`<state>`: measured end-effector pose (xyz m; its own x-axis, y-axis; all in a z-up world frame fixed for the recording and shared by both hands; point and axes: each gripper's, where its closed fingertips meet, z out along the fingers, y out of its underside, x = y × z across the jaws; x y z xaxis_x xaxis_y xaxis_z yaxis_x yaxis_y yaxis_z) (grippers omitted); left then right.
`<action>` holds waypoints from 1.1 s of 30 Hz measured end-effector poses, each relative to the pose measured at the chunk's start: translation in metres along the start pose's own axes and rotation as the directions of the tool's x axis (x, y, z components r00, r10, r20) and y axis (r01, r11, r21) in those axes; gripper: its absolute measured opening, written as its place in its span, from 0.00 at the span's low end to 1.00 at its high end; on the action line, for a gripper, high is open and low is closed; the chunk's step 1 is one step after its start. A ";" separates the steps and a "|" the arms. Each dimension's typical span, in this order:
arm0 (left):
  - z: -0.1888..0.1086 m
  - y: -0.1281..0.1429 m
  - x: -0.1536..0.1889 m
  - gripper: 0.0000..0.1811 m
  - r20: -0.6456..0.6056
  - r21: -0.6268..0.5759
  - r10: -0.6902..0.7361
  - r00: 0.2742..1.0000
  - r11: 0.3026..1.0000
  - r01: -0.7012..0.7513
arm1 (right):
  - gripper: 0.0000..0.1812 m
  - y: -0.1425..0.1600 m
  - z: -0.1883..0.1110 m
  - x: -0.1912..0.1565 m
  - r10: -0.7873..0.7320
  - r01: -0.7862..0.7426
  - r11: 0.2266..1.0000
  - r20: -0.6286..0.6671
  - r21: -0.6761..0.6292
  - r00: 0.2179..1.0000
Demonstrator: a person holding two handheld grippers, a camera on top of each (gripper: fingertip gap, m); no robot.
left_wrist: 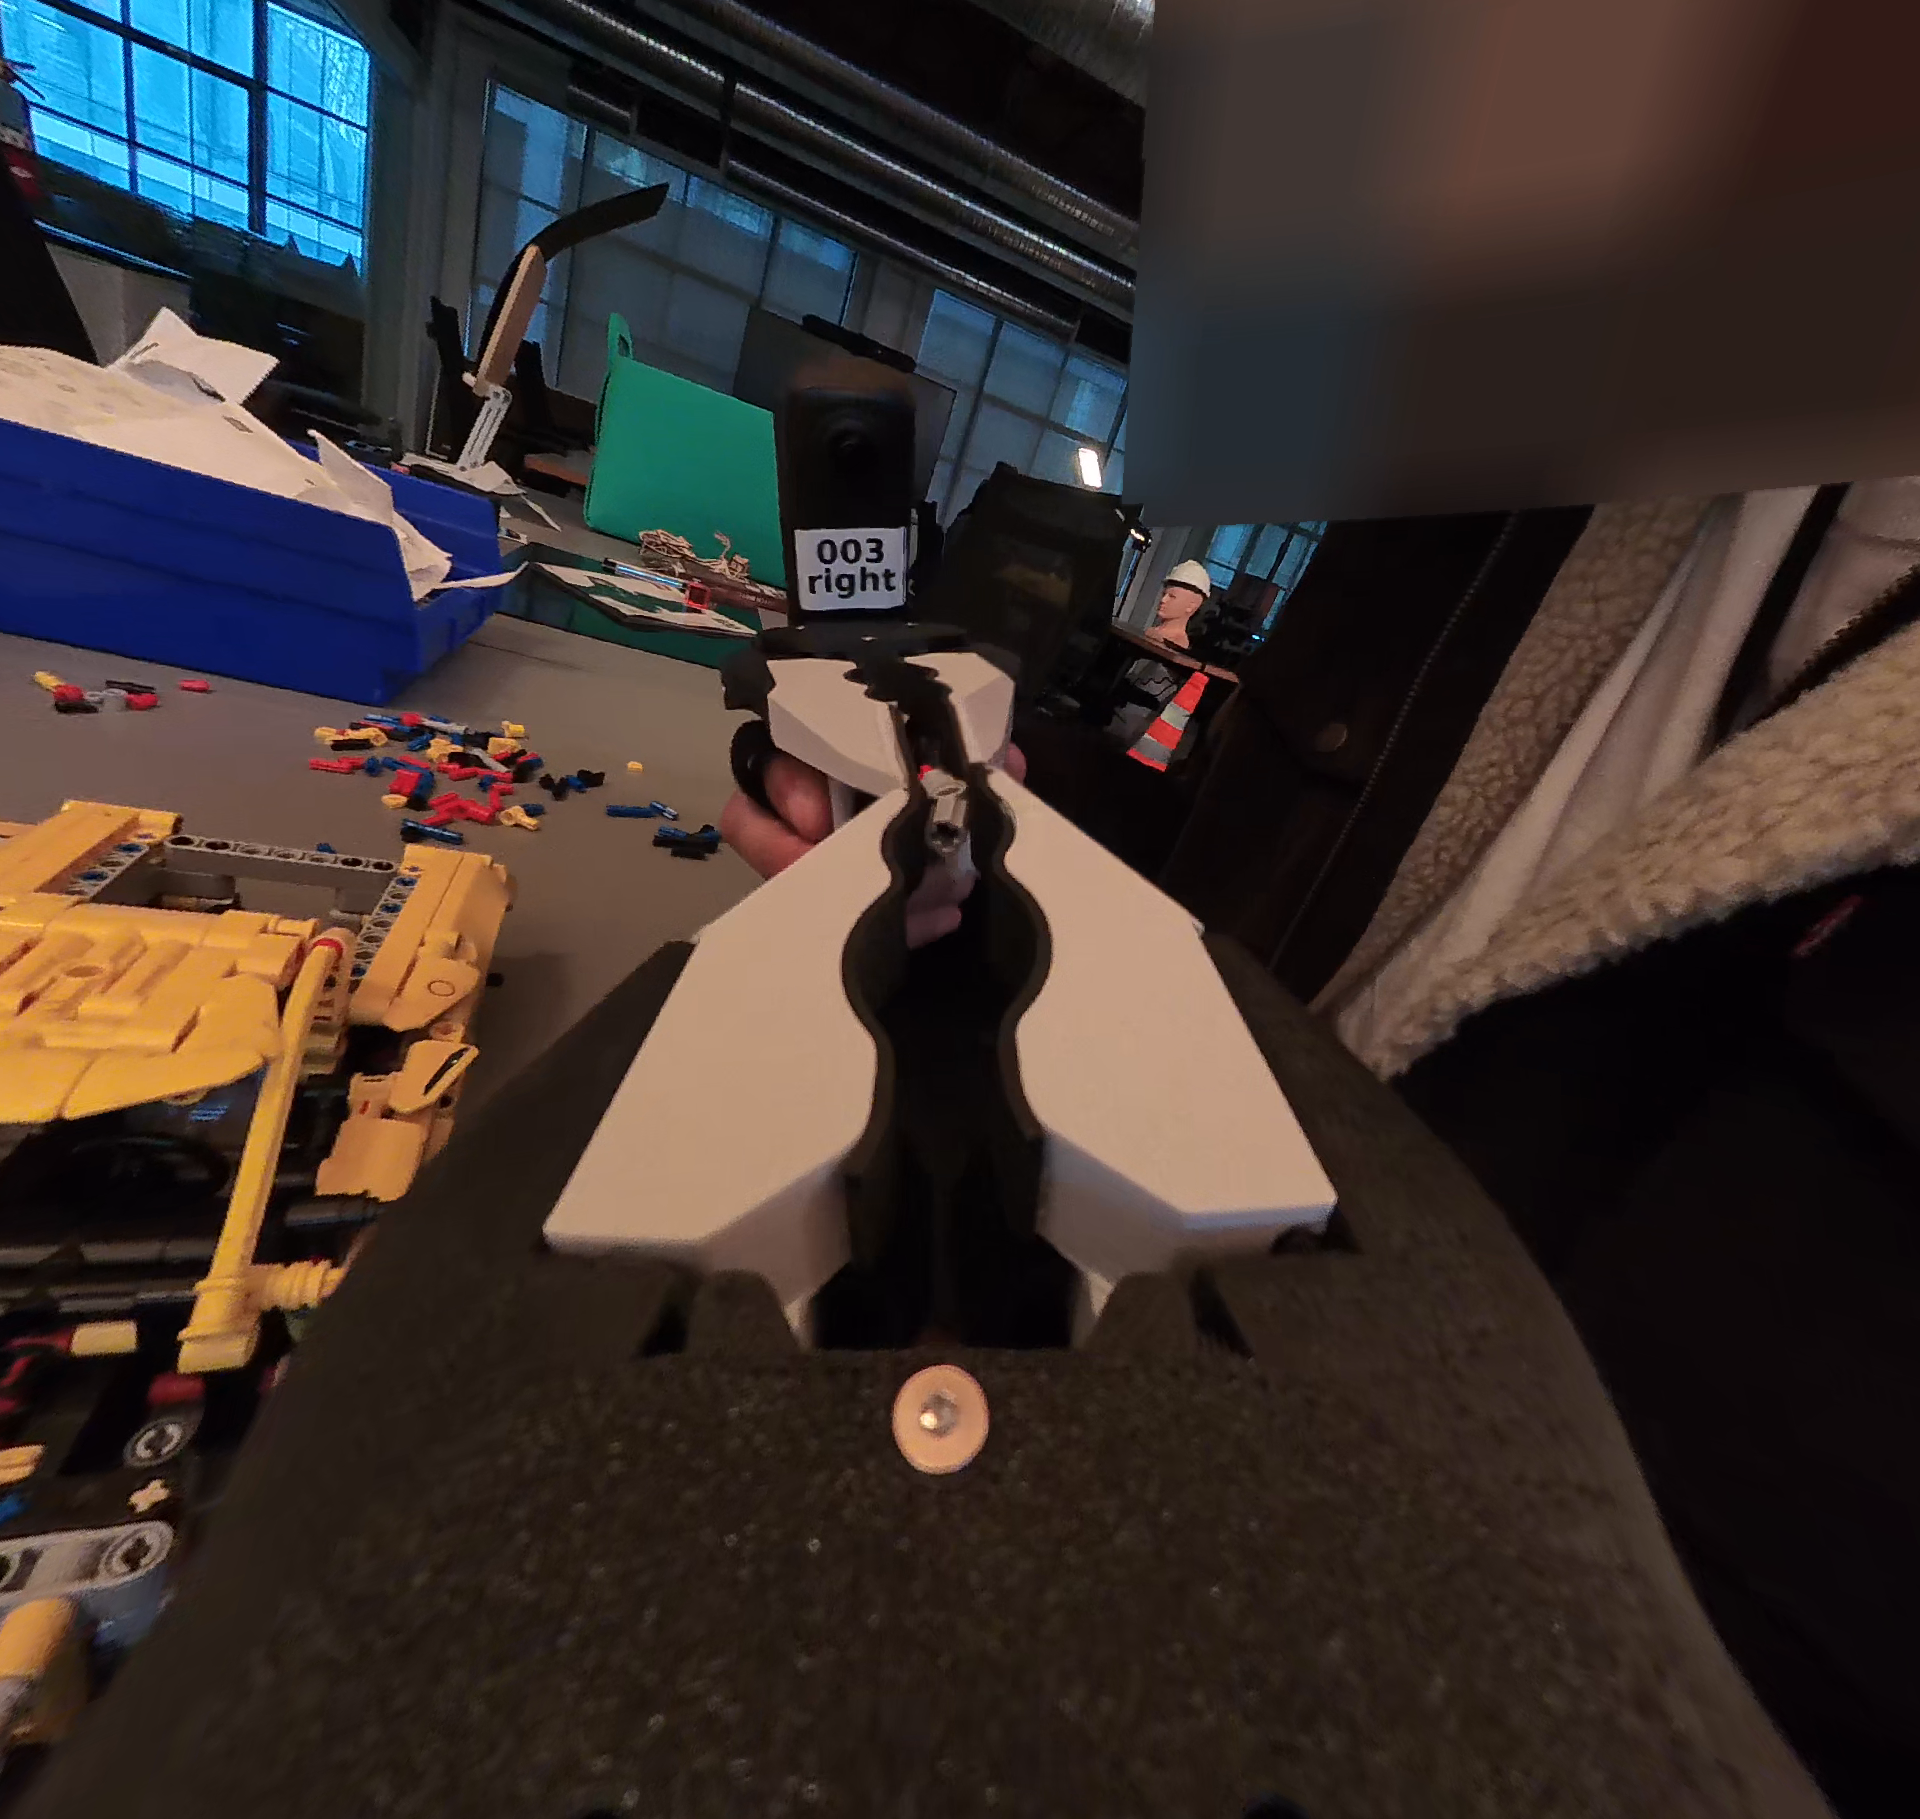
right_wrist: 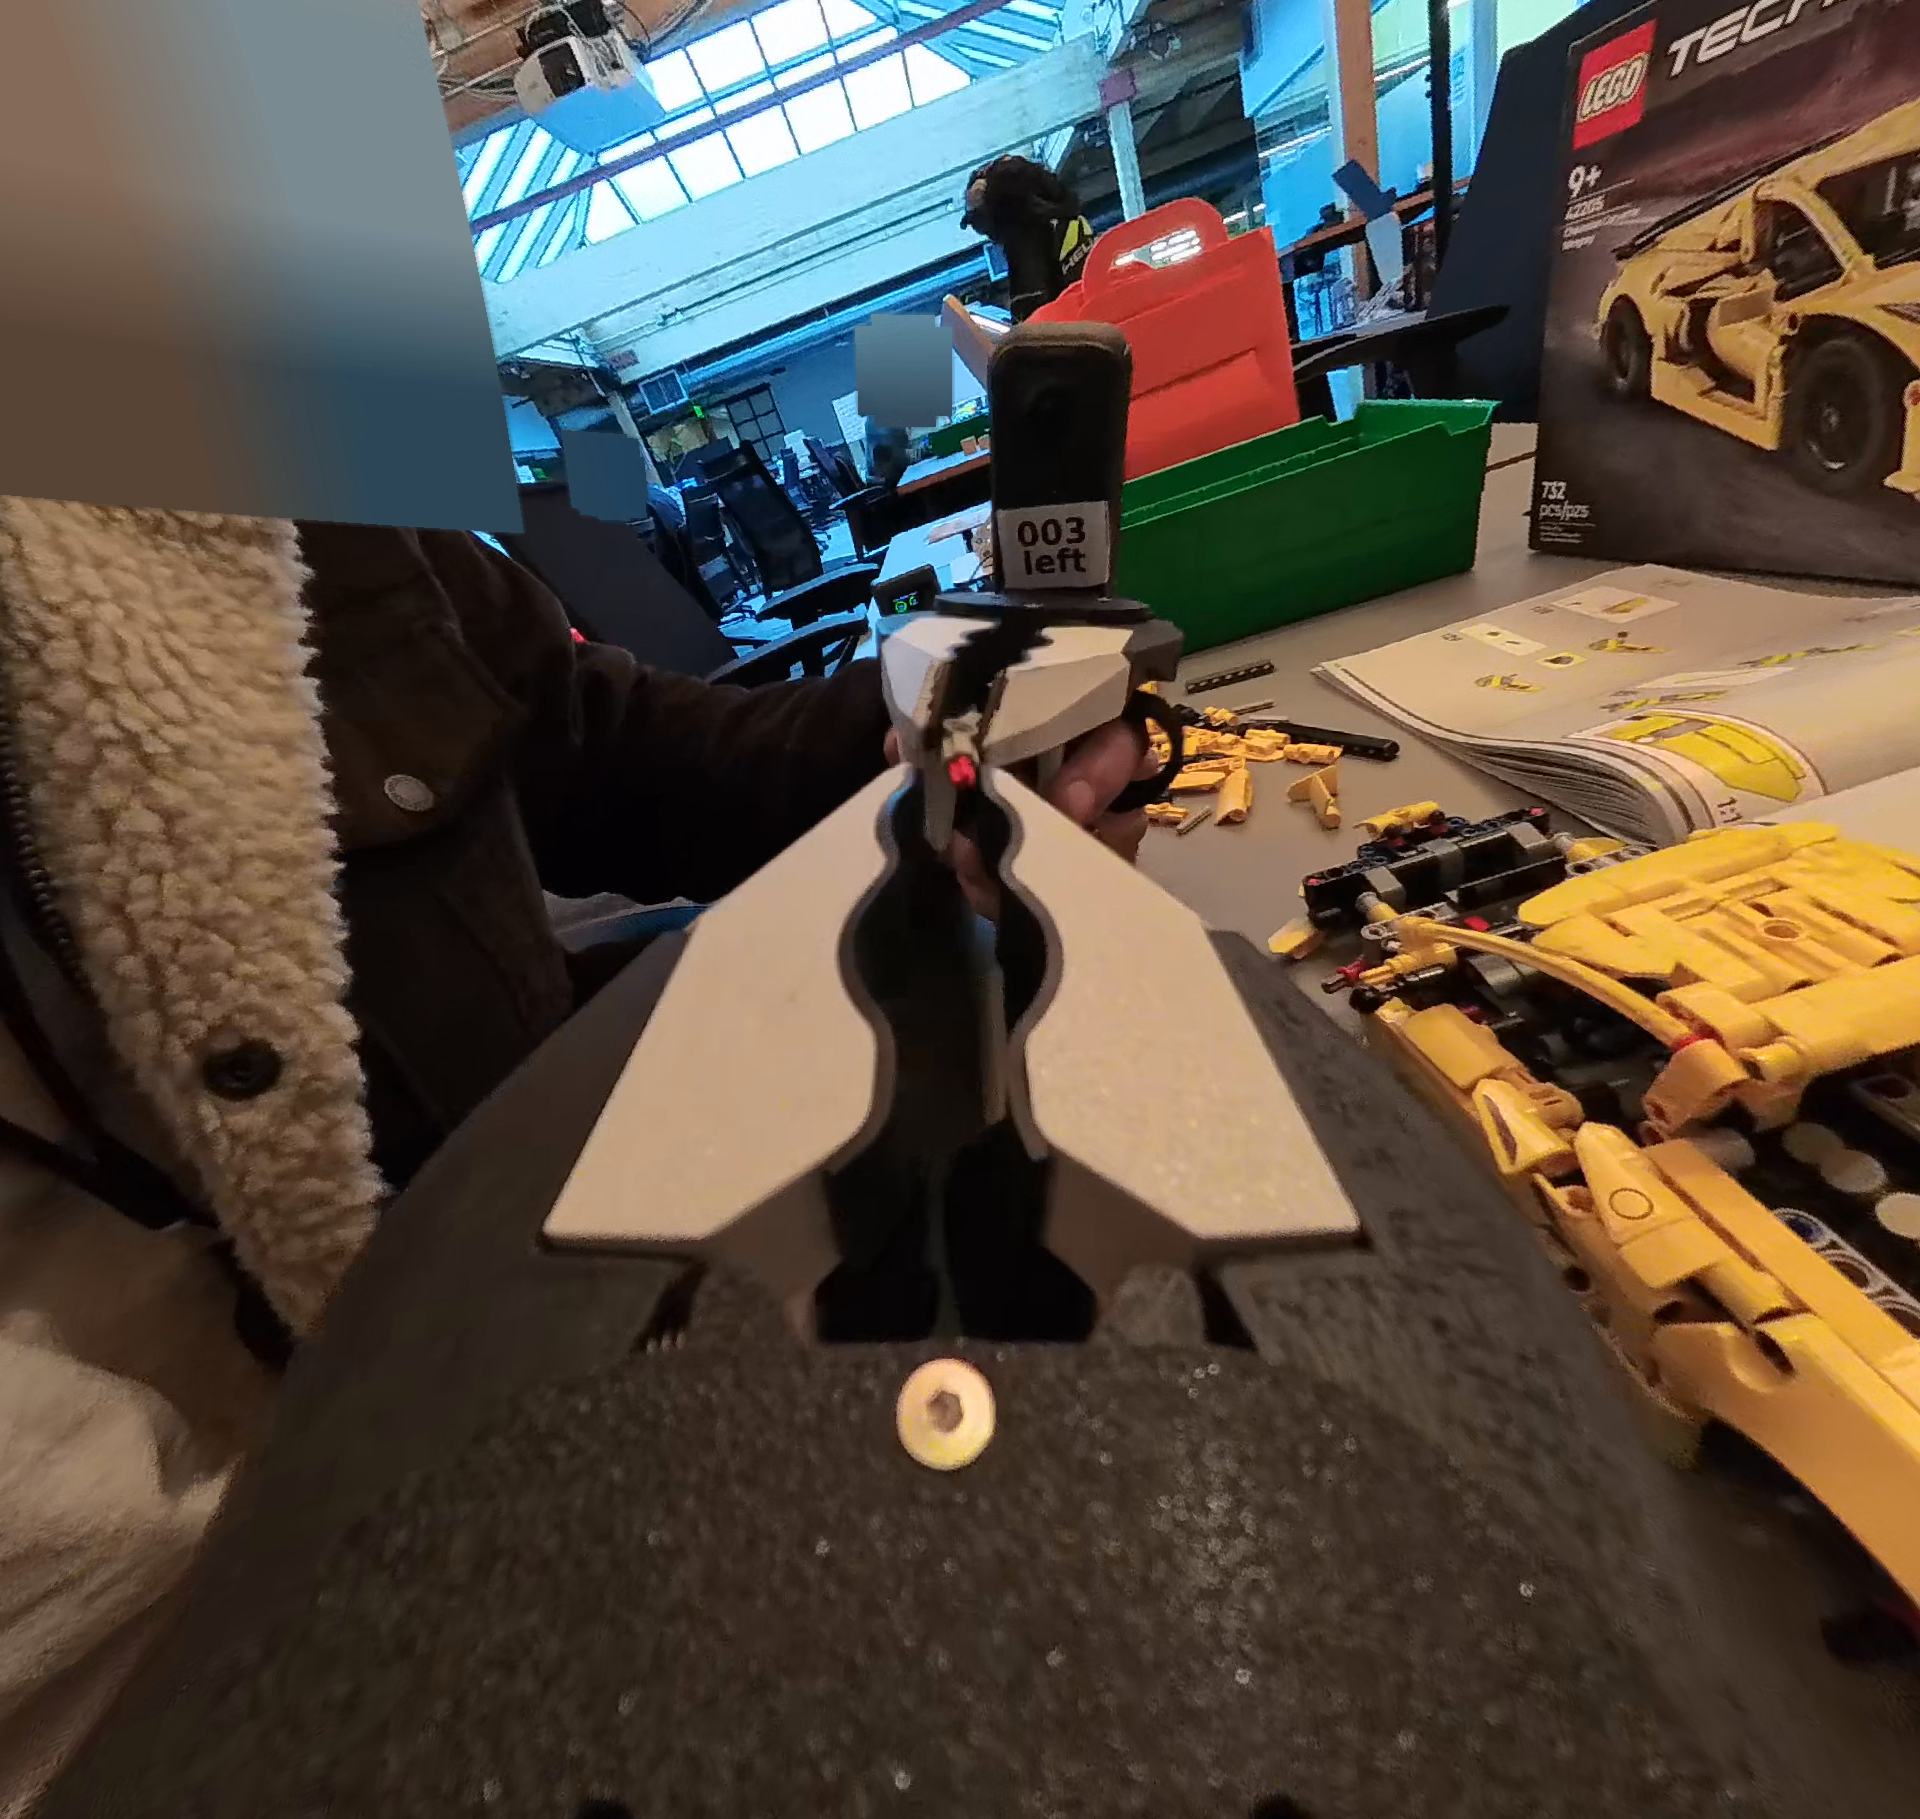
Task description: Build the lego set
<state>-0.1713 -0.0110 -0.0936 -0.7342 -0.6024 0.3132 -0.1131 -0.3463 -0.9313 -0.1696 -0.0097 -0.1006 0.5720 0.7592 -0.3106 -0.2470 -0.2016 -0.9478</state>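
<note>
My two grippers meet tip to tip in the air beside the table, off the end of the yellow lego car (left_wrist: 208,990). My left gripper (left_wrist: 943,827) is shut on a small light grey lego piece (left_wrist: 945,819). In the right wrist view my right gripper (right_wrist: 951,801) is shut on the same small grey piece (right_wrist: 940,808), whose red end (right_wrist: 966,770) points at the left gripper (right_wrist: 961,735). The right gripper (left_wrist: 920,756) faces me in the left wrist view. The car (right_wrist: 1662,1042) lies on the grey table (right_wrist: 1226,876).
Loose red, blue and black pieces (left_wrist: 468,772) lie beyond the car, with a blue bin (left_wrist: 208,564) behind. Yellow pieces (right_wrist: 1247,761), an open instruction booklet (right_wrist: 1662,720), a green bin (right_wrist: 1299,512) and the set's box (right_wrist: 1745,263) stand on the table. A person's fleece-lined coat (right_wrist: 156,834) is close. Both grippers' tips are close together, under 4 cm apart.
</note>
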 end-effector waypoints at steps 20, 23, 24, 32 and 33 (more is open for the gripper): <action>0.005 0.016 -0.004 0.05 0.063 -0.093 0.077 0.995 0.993 -0.071 | 0.02 0.008 -0.003 0.003 0.003 -0.003 0.998 -0.006 -0.061 1.000; 0.005 0.016 -0.004 0.05 0.071 -0.096 0.088 0.994 0.992 -0.081 | 0.02 0.008 -0.003 0.003 0.000 -0.001 0.998 -0.009 -0.060 1.000; 0.005 0.016 -0.002 0.05 0.062 -0.096 0.089 0.994 0.992 -0.083 | 0.02 0.008 -0.003 0.002 0.003 -0.003 0.998 0.001 -0.061 1.000; 0.002 0.018 0.000 0.04 0.047 -0.119 0.116 0.992 0.987 -0.110 | 0.03 0.010 -0.004 0.003 0.026 -0.025 0.998 0.008 -0.058 1.000; 0.003 0.020 0.001 0.04 0.045 -0.128 0.120 0.992 0.985 -0.113 | 0.02 0.010 -0.004 0.002 0.027 -0.026 0.998 0.015 -0.058 1.000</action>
<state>-0.1722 -0.0204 -0.1114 -0.7118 -0.6710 0.2075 -0.1139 -0.1813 -0.9768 -0.1683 -0.0128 -0.1113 0.5531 0.7628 -0.3349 -0.2160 -0.2569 -0.9420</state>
